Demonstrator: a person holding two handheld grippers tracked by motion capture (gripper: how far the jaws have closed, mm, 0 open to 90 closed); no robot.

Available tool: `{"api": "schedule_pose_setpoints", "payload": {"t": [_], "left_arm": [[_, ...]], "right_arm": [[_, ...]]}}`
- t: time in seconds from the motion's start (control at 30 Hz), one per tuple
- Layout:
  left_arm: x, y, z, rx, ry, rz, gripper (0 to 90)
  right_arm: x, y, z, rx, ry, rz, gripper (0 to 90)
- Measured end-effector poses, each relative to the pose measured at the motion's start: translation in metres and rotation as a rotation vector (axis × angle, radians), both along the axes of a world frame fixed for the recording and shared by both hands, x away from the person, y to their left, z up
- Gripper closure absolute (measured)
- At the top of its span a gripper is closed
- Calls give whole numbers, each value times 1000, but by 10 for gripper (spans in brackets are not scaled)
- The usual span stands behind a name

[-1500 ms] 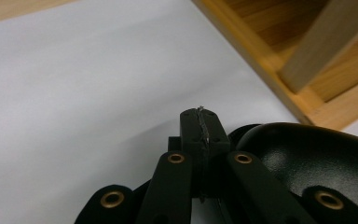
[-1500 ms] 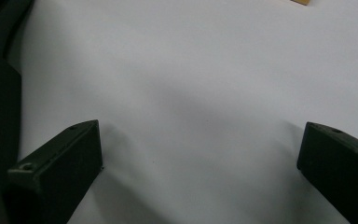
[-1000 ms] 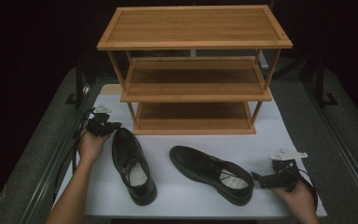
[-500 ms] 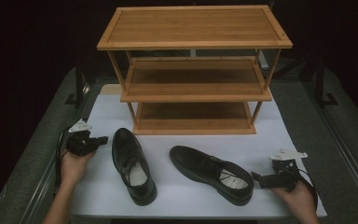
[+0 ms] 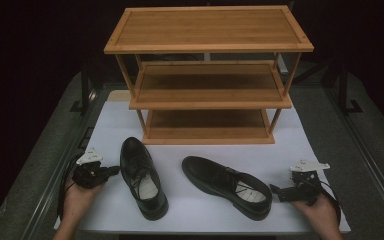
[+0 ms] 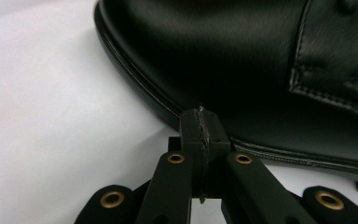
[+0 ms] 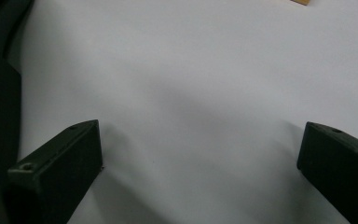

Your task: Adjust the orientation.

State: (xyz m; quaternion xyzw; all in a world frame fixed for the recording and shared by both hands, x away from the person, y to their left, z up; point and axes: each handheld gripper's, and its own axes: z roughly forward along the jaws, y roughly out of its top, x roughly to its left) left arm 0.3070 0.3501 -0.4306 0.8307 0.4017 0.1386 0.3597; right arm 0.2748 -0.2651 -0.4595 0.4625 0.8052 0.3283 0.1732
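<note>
Left shoe [image 5: 141, 177]: we see it on the white table [image 5: 190, 215], toe toward the wooden rack [image 5: 207, 75], just beside our left gripper [image 5: 111, 171].
Right shoe [image 5: 227, 185]: it lies at a slant in the middle, its heel near our right gripper [image 5: 274, 190].
Left gripper: its two black jaws are pressed tight together with nothing between them. In the left gripper view the tip [image 6: 200, 122] sits right by the shoe's edge [image 6: 242, 74]; we cannot tell if it touches.
Right gripper: in the right gripper view its jaws stand wide apart over bare table [image 7: 191, 93], grasping nothing.
What could go wrong: we think the clenched left jaws may only poke the shoe and slide it away, because they must spread before they can pinch the rim.
Another worry: the leather looks shiny and smooth, so a small pinch may slip and the shoe may drop.
Rack worry: the shelves sit close together, so a lifted shoe may bump a board.
Writing: we can read no words or brand; the pale insoles are too small to tell.
</note>
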Motion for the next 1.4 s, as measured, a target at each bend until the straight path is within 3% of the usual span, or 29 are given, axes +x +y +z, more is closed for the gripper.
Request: {"api": "schedule_pose_setpoints", "payload": {"t": [0.53,0.73,0.8,0.87,1.4], "left_arm": [[8,-7,-4,2,-4,-21,900],[16,-17,-4,5,-7,-38,900],[19,-21,-3,-11,-6,-46,900],[23,-26,-2,5,-12,-52,900],[39,-59,-4,5,-21,-99,900]], "right_arm": [[0,0,0,0,1,-1,0],[0,0,0,0,-1,1,0],[0,0,0,-1,-2,1,0],[0,0,0,-1,-2,2,0],[0,0,0,-1,-1,1,0]]}}
